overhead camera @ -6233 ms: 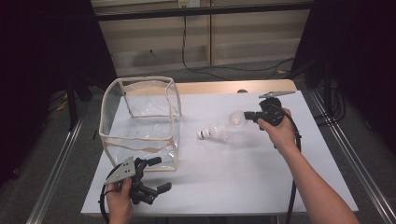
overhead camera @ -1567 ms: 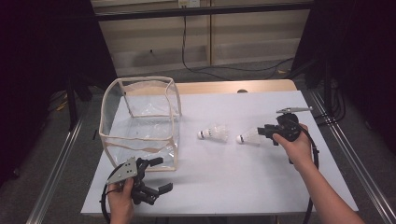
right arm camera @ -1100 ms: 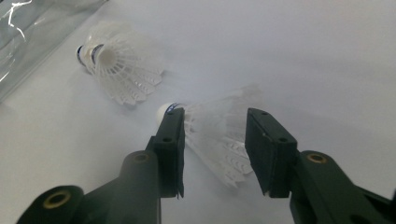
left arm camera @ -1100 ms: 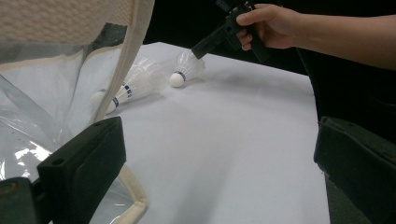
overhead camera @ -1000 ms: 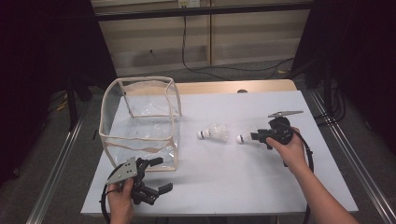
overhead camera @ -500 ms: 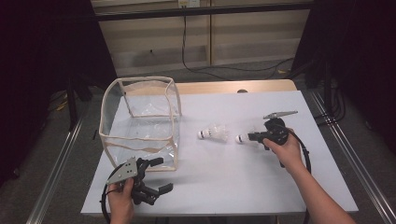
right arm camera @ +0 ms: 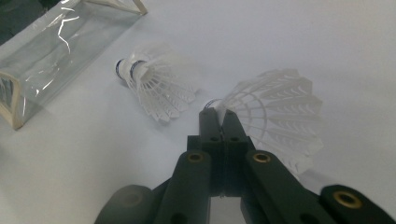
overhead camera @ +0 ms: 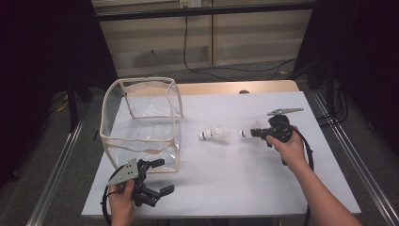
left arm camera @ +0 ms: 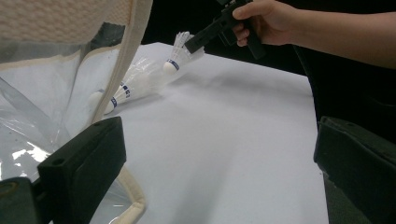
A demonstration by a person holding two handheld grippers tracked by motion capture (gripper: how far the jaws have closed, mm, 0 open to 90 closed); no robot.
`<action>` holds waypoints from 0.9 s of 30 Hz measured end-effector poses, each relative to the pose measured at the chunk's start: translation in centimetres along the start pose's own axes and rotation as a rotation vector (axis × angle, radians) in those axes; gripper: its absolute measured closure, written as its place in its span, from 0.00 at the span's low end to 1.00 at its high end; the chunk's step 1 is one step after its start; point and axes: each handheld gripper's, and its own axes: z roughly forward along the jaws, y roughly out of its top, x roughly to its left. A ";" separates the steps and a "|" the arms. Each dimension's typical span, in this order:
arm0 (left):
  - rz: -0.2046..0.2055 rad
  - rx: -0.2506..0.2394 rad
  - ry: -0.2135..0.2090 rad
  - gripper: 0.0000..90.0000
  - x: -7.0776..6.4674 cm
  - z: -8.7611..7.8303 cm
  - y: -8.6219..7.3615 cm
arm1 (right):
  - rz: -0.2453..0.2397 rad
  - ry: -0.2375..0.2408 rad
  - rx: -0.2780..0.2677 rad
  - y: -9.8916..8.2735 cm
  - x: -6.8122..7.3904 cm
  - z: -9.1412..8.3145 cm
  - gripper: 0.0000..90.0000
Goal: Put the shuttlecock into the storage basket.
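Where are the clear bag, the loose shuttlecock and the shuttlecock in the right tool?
clear bag (overhead camera: 172,100): high view, its cloth rim.
loose shuttlecock (right arm camera: 159,88): right gripper view, its feather skirt.
held shuttlecock (right arm camera: 280,112): right gripper view, its feather skirt.

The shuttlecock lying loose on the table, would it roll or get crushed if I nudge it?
The loose shuttlecock lies on its side on the table, so it would probably roll in a curve. Its thin open feather skirt looks light and easily bent, so nudge at the cork end.

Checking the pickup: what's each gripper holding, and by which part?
Right gripper is shut on a shuttlecock, pinching its feather skirt near the cork. Left gripper holds nothing.
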 end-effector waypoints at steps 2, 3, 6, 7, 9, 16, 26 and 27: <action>-0.001 0.000 0.000 0.03 0.0 0.0 0.0 | -0.003 0.003 -0.002 0.2 0.1 0.0 1.00; 0.000 0.001 0.000 0.03 0.0 0.0 0.0 | 0.000 0.003 -0.004 0.3 0.3 0.0 1.00; 0.000 0.000 0.000 0.03 0.0 0.0 0.0 | -0.006 0.006 -0.012 0.6 0.5 0.2 1.00; 0.000 -0.001 0.000 0.03 0.0 0.0 0.0 | -0.007 0.006 -0.011 0.7 0.6 0.2 1.00; 0.002 0.000 -0.001 0.03 0.0 0.0 0.0 | -0.009 0.008 -0.016 0.8 0.7 0.3 1.00; -0.002 0.000 -0.002 0.03 -0.1 0.0 0.0 | -0.005 0.019 -0.025 1.0 1.0 1.0 1.00; -0.001 0.001 -0.002 0.03 0.0 0.0 0.0 | 0.006 0.042 -0.028 1.0 1.5 1.7 1.00; -0.002 -0.001 -0.002 0.03 0.0 0.0 0.0 | 0.001 0.044 -0.028 1.0 1.5 1.9 1.00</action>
